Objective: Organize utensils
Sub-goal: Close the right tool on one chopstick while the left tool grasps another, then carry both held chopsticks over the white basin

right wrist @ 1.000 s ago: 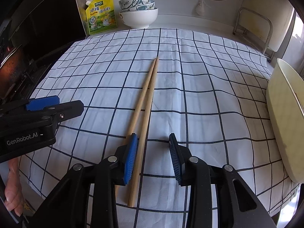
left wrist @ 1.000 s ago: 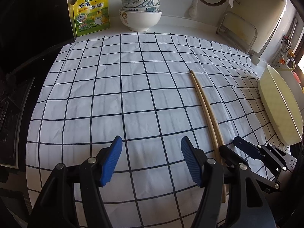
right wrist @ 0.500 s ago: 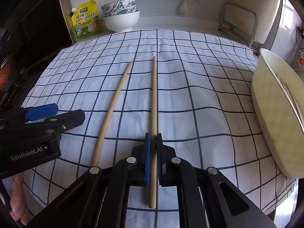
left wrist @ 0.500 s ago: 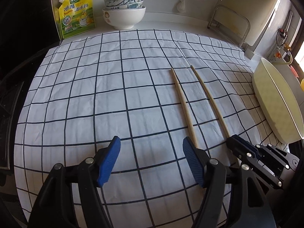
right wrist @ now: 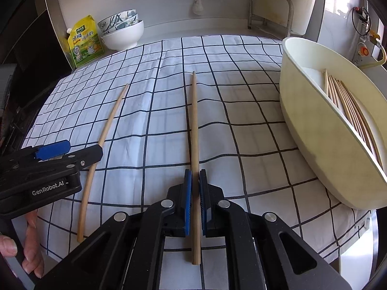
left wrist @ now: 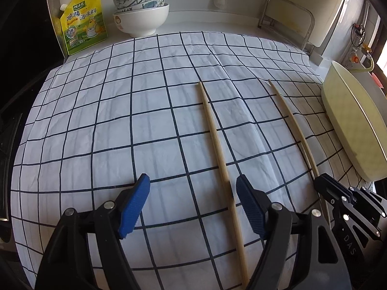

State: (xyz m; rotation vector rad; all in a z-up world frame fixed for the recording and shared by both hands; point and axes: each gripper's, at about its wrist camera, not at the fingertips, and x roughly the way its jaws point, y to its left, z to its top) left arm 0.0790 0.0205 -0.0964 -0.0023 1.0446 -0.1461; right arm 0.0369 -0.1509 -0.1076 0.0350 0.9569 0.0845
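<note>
Right gripper (right wrist: 195, 188) is clamped on one chopstick (right wrist: 195, 130), gripping near its near end, stick pointing toward the far edge of the checked cloth (right wrist: 241, 111). Can't tell if the stick is lifted or resting on the cloth.

Left gripper (left wrist: 192, 200) jaws are opening. The other chopstick (left wrist: 217, 149) runs between them on the cloth, close to the right pad; pads aren't touching it.

Progress, my read: mostly done. The cream tub (right wrist: 314, 130) at the right edge of the cloth already has a bundle of chopsticks (right wrist: 348, 106) lying in it. Only these two are left out, one in hand, one not yet gripped. Both still need to go into the tub.

Not clear:
- tub's near end is cut off by the frame, so no count of sticks inside
- stacked bowls (left wrist: 140, 12) and yellow pouch (left wrist: 82, 21) sit beyond the far left corner of the cloth; can't see inside the bowls
- only fingertips of the person's hand (right wrist: 29, 249) show.
</note>
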